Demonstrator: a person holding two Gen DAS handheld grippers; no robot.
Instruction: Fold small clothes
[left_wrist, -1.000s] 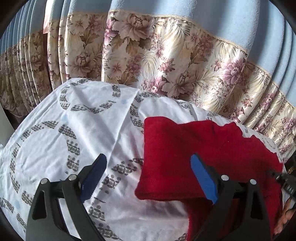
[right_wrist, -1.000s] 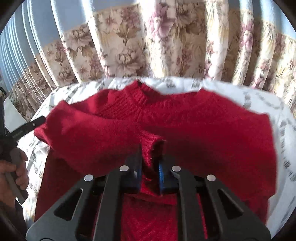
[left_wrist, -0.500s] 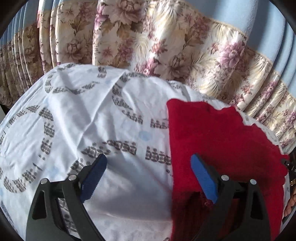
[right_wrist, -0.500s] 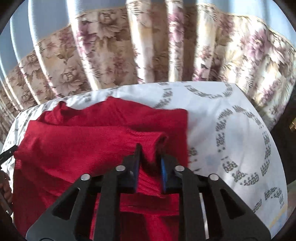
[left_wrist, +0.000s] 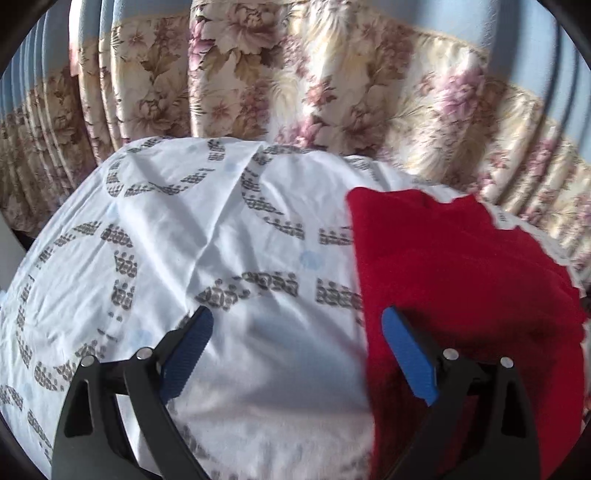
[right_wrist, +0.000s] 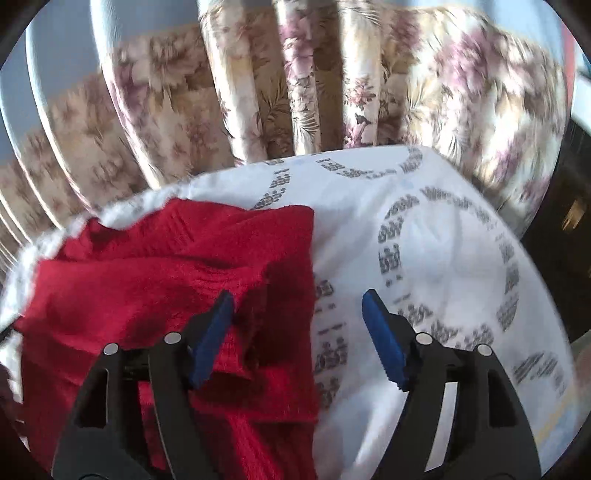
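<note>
Sweater (left_wrist: 461, 280) lies between wide-open, empty left tongs (left_wrist: 297, 354) and right tongs (right_wrist: 297, 332)

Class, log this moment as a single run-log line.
left gripper open, empty | right gripper open, empty | red sweater lying on sheet

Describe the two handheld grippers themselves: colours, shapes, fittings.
The left gripper and right gripper look alike: matte black angular finger arms with triangular cut-outs, silver round rivets at the joints, and blue ribbed pads lining the inner faces of the tips. No cables, markings or sleeves show.
</note>
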